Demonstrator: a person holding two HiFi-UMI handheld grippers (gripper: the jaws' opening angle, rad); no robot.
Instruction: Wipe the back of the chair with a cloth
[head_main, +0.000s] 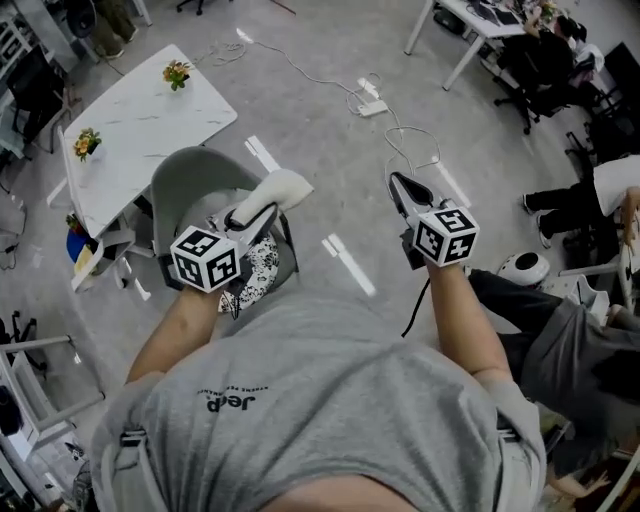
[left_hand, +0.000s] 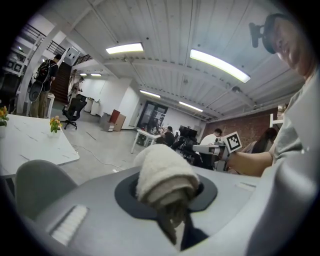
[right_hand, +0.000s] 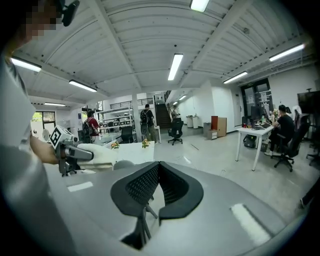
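A grey chair (head_main: 196, 182) stands in front of me on the left, its curved back (left_hand: 36, 181) below and left of my left gripper (head_main: 268, 200). That gripper is shut on a rolled white cloth (head_main: 286, 187), which bulges out past the jaws (left_hand: 165, 172) and is held in the air above the chair, apart from it. A patterned cushion (head_main: 258, 266) lies on the seat. My right gripper (head_main: 402, 186) hovers over the floor to the right of the chair, its black jaws (right_hand: 158, 166) shut with nothing between them. The right gripper view shows the left gripper (right_hand: 75, 152) with the cloth (right_hand: 102, 155).
A white table (head_main: 140, 120) with small flower pots (head_main: 177, 73) stands just left of the chair. A power strip (head_main: 373, 106) and cables lie on the floor ahead. A seated person (head_main: 600, 200), office chairs and a desk (head_main: 470, 25) fill the right side.
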